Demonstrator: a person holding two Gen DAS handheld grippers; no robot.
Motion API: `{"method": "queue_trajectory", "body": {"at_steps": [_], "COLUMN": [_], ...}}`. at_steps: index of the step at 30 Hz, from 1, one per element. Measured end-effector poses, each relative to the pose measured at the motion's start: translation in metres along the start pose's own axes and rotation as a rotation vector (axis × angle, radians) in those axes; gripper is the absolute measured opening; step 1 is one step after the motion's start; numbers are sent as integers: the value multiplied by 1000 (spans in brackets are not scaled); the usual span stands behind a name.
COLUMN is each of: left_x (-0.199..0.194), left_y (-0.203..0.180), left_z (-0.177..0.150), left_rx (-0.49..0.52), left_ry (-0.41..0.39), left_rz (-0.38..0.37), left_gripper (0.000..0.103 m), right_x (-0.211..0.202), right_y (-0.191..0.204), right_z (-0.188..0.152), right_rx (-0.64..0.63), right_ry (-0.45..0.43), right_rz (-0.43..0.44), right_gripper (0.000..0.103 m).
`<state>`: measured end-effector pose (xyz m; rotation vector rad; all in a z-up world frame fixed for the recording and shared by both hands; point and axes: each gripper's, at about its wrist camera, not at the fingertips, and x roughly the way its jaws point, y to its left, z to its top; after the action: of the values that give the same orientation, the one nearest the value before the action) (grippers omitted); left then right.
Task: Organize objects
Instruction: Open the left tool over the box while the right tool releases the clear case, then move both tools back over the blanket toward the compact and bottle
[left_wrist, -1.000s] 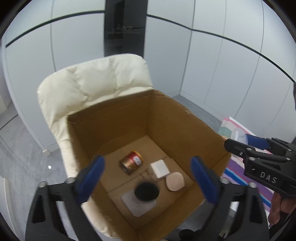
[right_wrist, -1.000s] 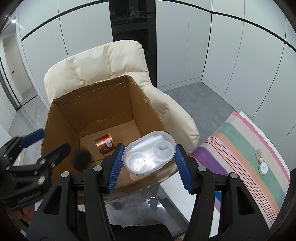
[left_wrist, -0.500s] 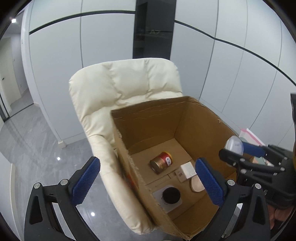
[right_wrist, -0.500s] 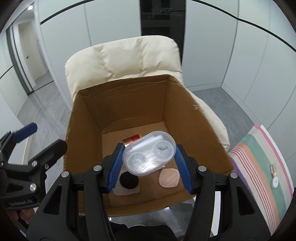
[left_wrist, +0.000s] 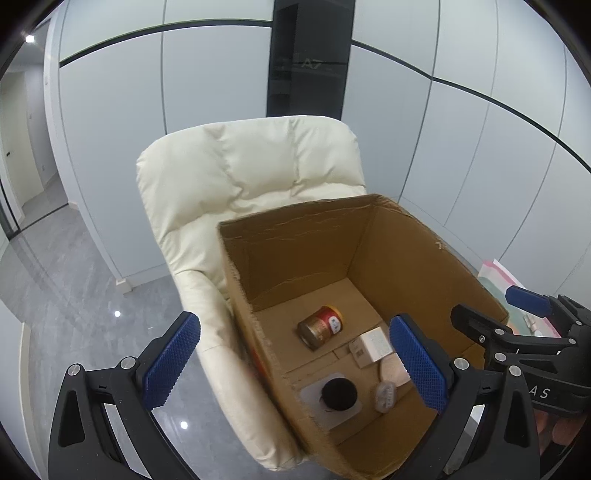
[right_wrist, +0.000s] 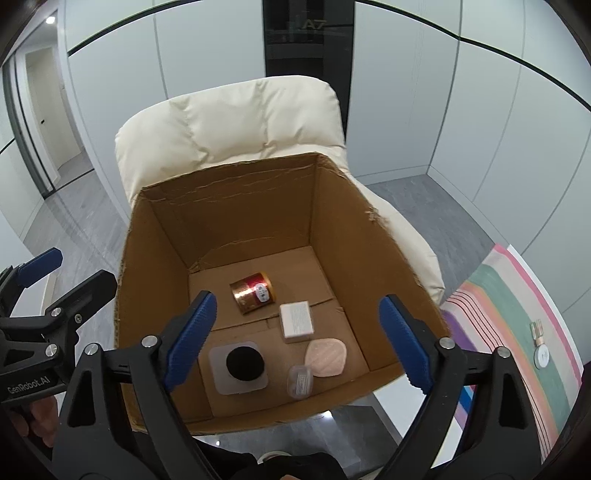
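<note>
1. Your right gripper (right_wrist: 297, 334) hangs over the open brown cardboard box (right_wrist: 354, 229). Its blue fingers (right_wrist: 192, 328) are spread wide with nothing between them.
2. Your left gripper (left_wrist: 295, 363) is wide apart too and holds nothing. One blue finger (left_wrist: 171, 363) sits outside the box's left wall and the other over the box.
3. The small clear plastic case (right_wrist: 301, 380) lies on the box floor near the front wall, just beside the flat pink rounded pad (right_wrist: 327, 356).
4. Also on the box floor you can see a shiny copper-red can (right_wrist: 253, 291) on its side, a small white box (right_wrist: 296, 319), and a black round thing on a clear square lid (right_wrist: 242, 365).
5. The right wrist view looks almost straight down, so you see the whole pink pad and all of the clear case. In the left wrist view your left gripper's finger covers part of the pink pad (left_wrist: 389, 371), and the clear case (left_wrist: 386, 395) looks blurry.
6. Only the right wrist view shows the striped colourful cloth (right_wrist: 517, 325) at the right, with a small round white thing (right_wrist: 541, 356) on it.
7. Each view shows your other gripper at its edge.
8. The box sits on a puffy cream armchair (left_wrist: 251, 177).
9. Behind it stand pale grey wall panels (left_wrist: 461, 129) and a dark doorway strip (left_wrist: 310, 59) marked "A7". The floor is shiny grey tile (left_wrist: 74, 295).
</note>
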<state>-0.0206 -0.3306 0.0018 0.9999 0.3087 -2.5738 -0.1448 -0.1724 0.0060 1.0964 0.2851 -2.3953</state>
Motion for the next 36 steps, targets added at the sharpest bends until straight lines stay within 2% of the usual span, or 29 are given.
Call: {"method": "queue_trajectory", "body": {"at_steps": [7, 16, 36], "left_x": [5, 11, 18], "left_y": [-27, -62, -178], "left_z": [2, 6, -1], "left_rx": [34, 53, 196], "left_ry": [5, 8, 27], "left_rz": [-23, -79, -211], "left_gripper": [103, 103, 103], "right_x": [-8, -22, -68], "right_y": [-27, -71, -184], "right_z": [-3, -13, -56], "right_rx": [42, 106, 276], "right_ry": [-11, -12, -18], "right_rz": [-33, -95, -234], "right_gripper": [103, 103, 103]}}
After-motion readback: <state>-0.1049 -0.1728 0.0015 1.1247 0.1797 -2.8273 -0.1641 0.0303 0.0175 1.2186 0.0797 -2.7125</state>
